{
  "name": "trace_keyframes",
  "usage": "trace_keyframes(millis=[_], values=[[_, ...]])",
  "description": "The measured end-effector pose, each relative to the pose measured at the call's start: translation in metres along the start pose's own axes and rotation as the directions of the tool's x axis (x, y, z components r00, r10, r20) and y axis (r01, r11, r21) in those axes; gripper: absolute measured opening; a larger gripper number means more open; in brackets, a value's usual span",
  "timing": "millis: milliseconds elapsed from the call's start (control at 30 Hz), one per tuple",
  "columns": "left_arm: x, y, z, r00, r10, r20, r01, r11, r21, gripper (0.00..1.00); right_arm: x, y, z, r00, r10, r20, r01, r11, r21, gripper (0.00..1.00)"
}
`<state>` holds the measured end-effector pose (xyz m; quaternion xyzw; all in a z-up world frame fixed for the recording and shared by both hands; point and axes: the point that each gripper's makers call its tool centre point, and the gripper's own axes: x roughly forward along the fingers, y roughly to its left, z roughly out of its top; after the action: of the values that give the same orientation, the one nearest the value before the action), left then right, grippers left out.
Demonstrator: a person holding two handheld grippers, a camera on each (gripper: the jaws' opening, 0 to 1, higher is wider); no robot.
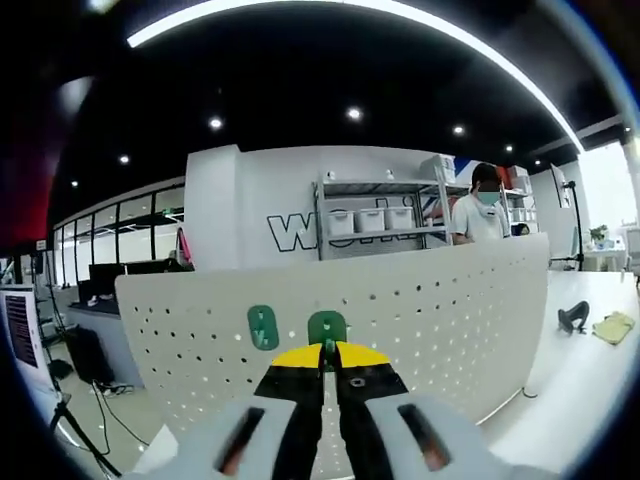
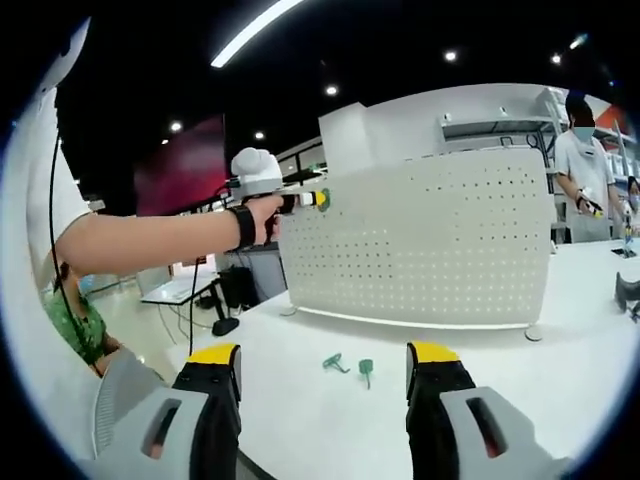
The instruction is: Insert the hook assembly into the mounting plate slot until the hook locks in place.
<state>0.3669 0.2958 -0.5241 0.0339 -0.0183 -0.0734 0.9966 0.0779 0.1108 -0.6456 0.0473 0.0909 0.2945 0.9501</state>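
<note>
The left tool (image 1: 325, 362), pinched on what looks like a green hook (image 1: 327, 327), presses it against the pegboard (image 1: 420, 310) to seat it, while the right tool (image 2: 325, 375) gapes wide above the tabletop (image 2: 500, 340).

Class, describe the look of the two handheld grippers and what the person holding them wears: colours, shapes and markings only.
Both the left gripper and the right gripper have black jaws capped with yellow tips, rising from pale grey bodies that carry dark slanted slots. The person's arm wears a black wristband and a white short sleeve.
</note>
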Motion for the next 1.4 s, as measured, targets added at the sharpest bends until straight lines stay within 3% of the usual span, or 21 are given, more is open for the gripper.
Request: trace_keyframes(millis=[500,567,633,700,767,1400], values=[[0.02,0.001,-0.002,1.0,0.026,-0.015,-0.027,0.999,-0.018,0.03,-0.004,-0.005,-0.005,1.0,-0.016,-0.016,0.017,1.0,0.013,0.68],[0.022,0.0,0.002,1.0,0.018,0.008,-0.017,0.998,-0.053,0.03,-0.004,-0.005,-0.005,1.0,-0.017,-0.014,0.017,1.0,0.017,0.68],[0.024,0.004,0.004,0.999,0.044,0.001,-0.044,0.999,-0.02,0.03,-0.004,-0.005,-0.003,1.0,-0.019,-0.01,0.019,1.0,0.019,0.67],[0.027,0.004,0.006,0.999,0.038,0.008,-0.037,0.995,-0.089,0.03,-0.003,-0.005,-0.001,1.0,-0.019,-0.003,0.019,1.0,0.023,0.67],[0.029,0.005,0.007,0.999,0.051,0.003,-0.051,0.998,-0.043,0.03,-0.003,-0.006,0.0,1.0,-0.018,-0.002,0.018,1.0,0.024,0.67],[0.045,0.007,-0.002,0.998,0.054,-0.039,-0.055,0.998,-0.03,0.03,-0.002,-0.01,0.001,1.0,-0.029,-0.002,0.029,0.999,0.027,0.67]])
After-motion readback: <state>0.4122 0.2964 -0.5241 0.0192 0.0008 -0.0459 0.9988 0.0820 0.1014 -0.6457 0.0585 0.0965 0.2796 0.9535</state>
